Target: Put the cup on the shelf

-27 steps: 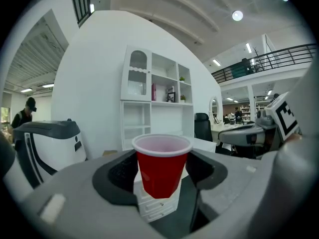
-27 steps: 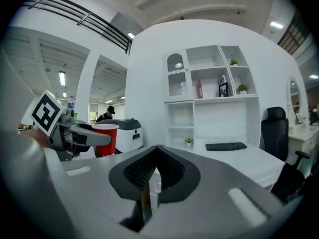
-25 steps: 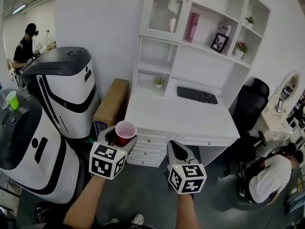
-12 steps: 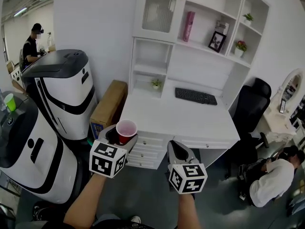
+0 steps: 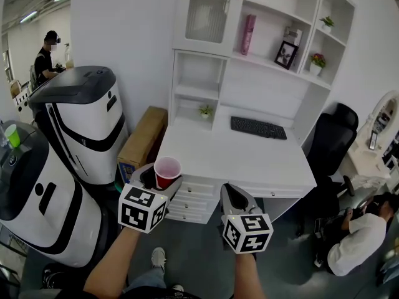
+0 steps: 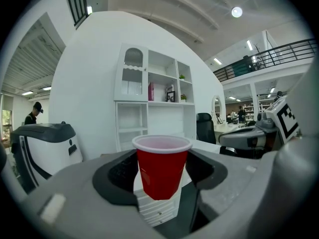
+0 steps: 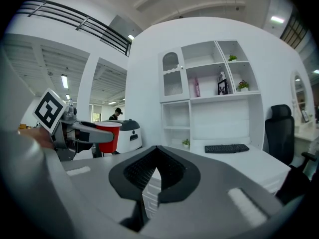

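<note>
Cup, red and upright, sits clamped between the jaws of the left gripper at seven o'clock in the head view, held in the air just short of the white surface. The right gripper, at five o'clock, has its jaws pressed together on nothing. Farther off, toward one o'clock, the shelf rises behind the surface.

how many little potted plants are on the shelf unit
3. One plant in the low cubby left of the keyboard, one in the top right cubby, one in the cubby below it. Others may hide behind the frosted door.
</note>
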